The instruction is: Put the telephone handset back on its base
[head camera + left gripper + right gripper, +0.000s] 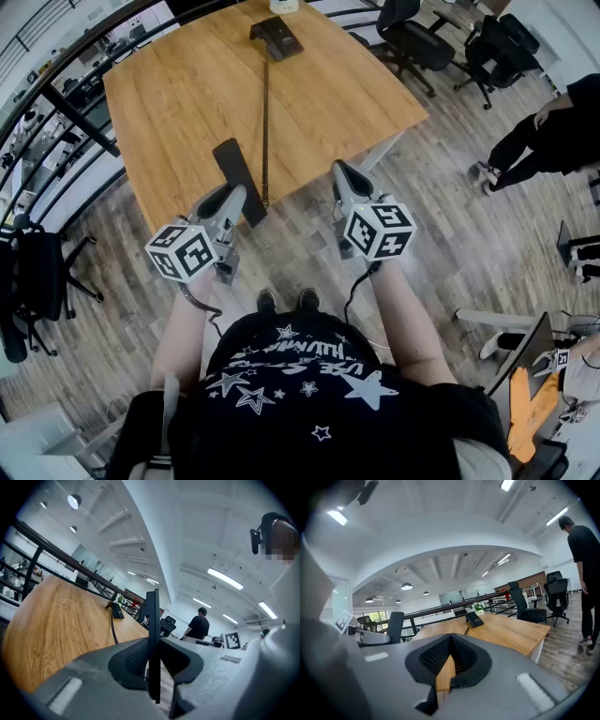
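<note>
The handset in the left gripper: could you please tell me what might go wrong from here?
The left gripper pinches the handset near one end, so it may pivot or slip. The cord runs straight across the table to the far base; moving the handset could snag it or drag the base.

A wooden table [328,103] stands on a plank floor [450,244]. At its far end lies the phone base [277,37]; a cord [265,122] runs from it across the top to the near edge
</note>
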